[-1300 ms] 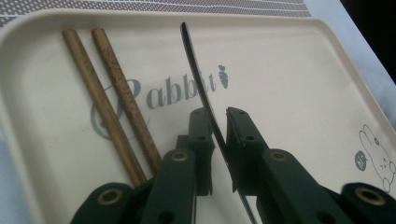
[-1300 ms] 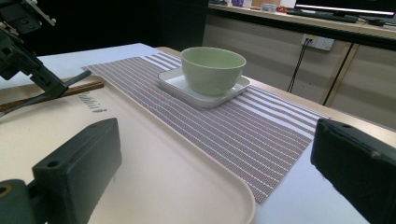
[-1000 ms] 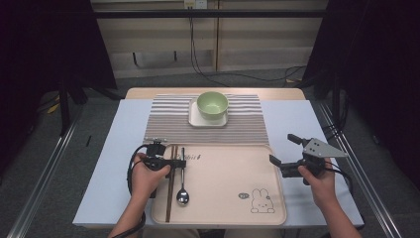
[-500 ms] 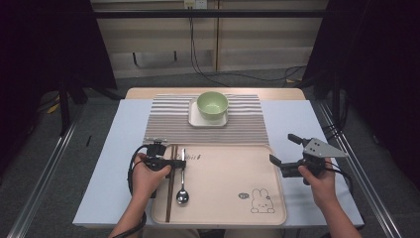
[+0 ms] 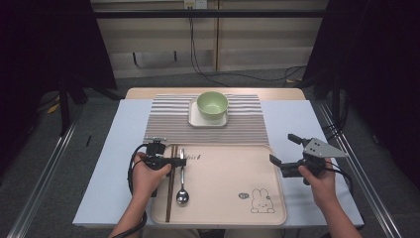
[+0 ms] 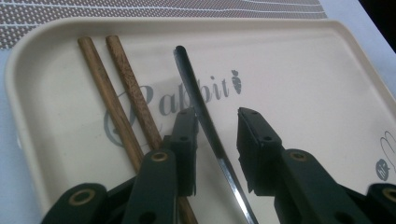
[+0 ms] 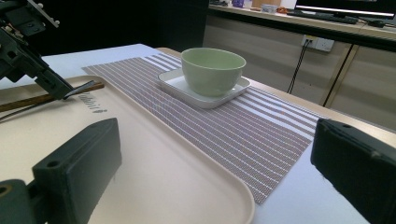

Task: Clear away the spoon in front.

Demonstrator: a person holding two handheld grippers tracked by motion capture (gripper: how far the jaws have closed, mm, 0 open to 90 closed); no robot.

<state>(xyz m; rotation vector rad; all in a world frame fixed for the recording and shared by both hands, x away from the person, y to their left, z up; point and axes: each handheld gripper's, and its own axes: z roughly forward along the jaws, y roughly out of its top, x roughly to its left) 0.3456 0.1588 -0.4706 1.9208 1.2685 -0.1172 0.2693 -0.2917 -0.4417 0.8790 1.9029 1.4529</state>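
Two grippers: logged.
Left gripper (image 6: 217, 140): jaws just opening, spoon handle (image 6: 205, 121) between, unclamped, tray (image 5: 223, 218) nine o'clock.
Right gripper (image 5: 285, 151): released, empty, three o'clock.

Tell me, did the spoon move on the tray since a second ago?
No. The spoon lies beside the chopsticks on the tray as before; the left gripper has just been opening around its handle.

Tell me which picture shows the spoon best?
The high view: the whole spoon lies on the tray, bowl end nearest the person, beside the chopsticks. The left gripper view shows just its dark handle between the parted jaws. The right gripper view catches the handle tip.
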